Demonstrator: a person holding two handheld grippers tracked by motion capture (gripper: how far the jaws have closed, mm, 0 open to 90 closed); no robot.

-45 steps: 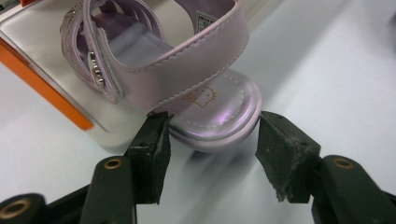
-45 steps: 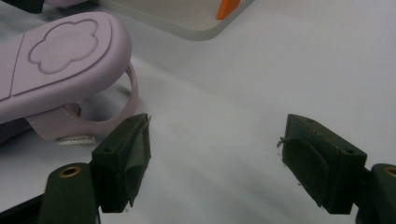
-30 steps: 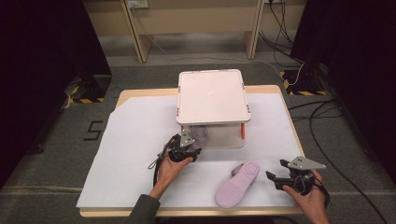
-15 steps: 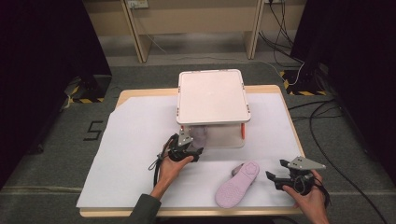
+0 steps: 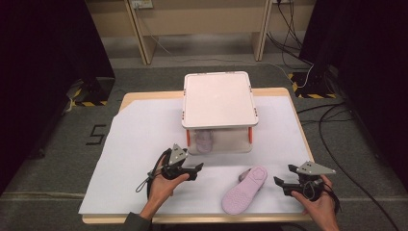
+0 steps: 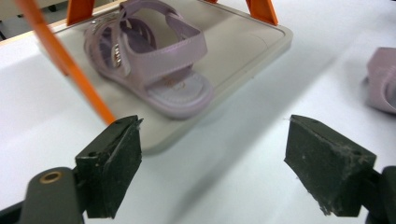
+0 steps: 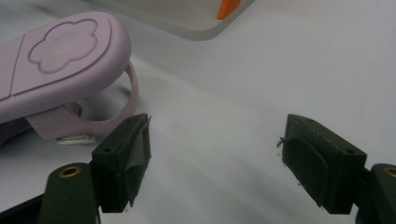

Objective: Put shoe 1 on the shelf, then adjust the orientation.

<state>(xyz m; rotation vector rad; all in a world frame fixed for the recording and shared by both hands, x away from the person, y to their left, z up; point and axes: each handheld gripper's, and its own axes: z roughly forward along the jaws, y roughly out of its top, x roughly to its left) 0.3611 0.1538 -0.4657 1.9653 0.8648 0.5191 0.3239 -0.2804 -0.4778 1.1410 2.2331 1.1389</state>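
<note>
Right gripper (image 5: 284, 184): jaws apart, empty, just beside the sole-up lilac sandal (image 5: 244, 189). Left gripper (image 5: 195, 169): jaws just opened wide, empty; its sandal (image 5: 203, 140) sits on the rack's lower shelf (image 6: 243, 56). Next: flip, grip mid-strap, shelve alongside.

White paper sheet (image 5: 139, 144) over wooden table (image 5: 126, 100), cables (image 5: 332, 120) on grey floor (image 5: 57, 159)

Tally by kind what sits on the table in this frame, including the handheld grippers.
Lilac sandals: 2 (one on the rack's lower shelf, one sole-up on the paper)
Two-tier rack with orange posts: 1
White paper sheet: 1
Grippers: 2 (left gripper, right gripper), both open and empty
Total: 6
</note>
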